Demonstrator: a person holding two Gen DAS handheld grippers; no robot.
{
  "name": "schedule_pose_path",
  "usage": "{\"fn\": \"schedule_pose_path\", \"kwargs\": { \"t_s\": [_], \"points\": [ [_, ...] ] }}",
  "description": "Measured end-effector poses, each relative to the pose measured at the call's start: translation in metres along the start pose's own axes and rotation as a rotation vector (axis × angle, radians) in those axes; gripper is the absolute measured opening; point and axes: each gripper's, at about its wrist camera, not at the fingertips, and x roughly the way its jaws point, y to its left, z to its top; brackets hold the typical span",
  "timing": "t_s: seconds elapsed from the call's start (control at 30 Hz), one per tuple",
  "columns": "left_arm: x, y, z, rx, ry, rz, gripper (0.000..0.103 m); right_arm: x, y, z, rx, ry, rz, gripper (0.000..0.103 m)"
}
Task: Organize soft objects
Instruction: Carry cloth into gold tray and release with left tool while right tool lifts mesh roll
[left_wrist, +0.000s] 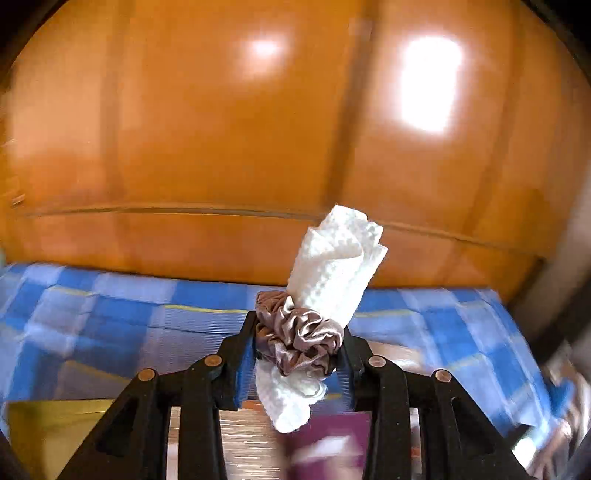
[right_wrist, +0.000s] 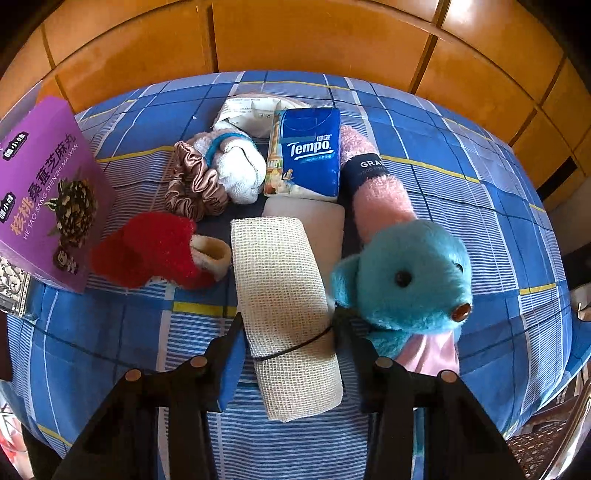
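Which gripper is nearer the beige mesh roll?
Right. The right gripper straddles the mesh roll, a finger on each side. The left gripper is lifted, holding a white cloth banded by a scrunchie; the roll is not in its view.

Purple snack box (right_wrist: 48, 192) on the blue checked cloth (right_wrist: 461, 221), orange wooden panels (right_wrist: 314, 37) behind

my right tongs (right_wrist: 291, 332): spread around beige mesh roll (right_wrist: 286, 295) | teddy (right_wrist: 406, 277) beside (teal) | tissue pack (right_wrist: 308, 151) behind
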Motion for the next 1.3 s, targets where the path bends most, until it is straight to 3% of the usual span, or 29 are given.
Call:
{"fn": "schedule_pose_path", "kwargs": {
  "t_s": [0.13,0.3,0.47,0.63,0.73,0.8,0.83,1.13,1.3],
  "points": [
    [-0.019,0.067,-0.020,-0.056,-0.002,0.107,0.038,0.005,0.001,0.004,-0.018,0.003,-0.012,0.046],
    [-0.053,0.137,-0.091,-0.145,0.043,0.203,0.038,0.006,0.005,0.003,-0.040,0.011,-0.031,0.046],
    [-0.053,0.174,-0.153,-0.268,0.144,0.245,0.039,0.008,0.013,-0.003,-0.085,0.015,-0.078,0.046],
    [-0.038,0.185,-0.194,-0.305,0.228,0.259,0.044,0.010,0.019,-0.008,-0.114,0.012,-0.124,0.046],
    [-0.035,0.181,-0.203,-0.292,0.239,0.246,0.053,0.008,0.019,-0.010,-0.107,0.003,-0.137,0.042],
    [-0.040,0.175,-0.207,-0.272,0.228,0.251,0.075,0.006,0.020,-0.013,-0.104,0.000,-0.142,0.041],
    [-0.043,0.172,-0.209,-0.267,0.217,0.247,0.077,0.005,0.019,-0.014,-0.099,0.000,-0.140,0.040],
    [-0.079,0.151,-0.216,-0.150,0.145,0.203,0.078,-0.043,0.020,-0.018,-0.055,-0.075,0.008,0.038],
    [-0.096,0.146,-0.218,-0.147,0.127,0.184,0.078,-0.065,0.021,0.014,-0.047,-0.111,0.039,0.038]
  ]
}}
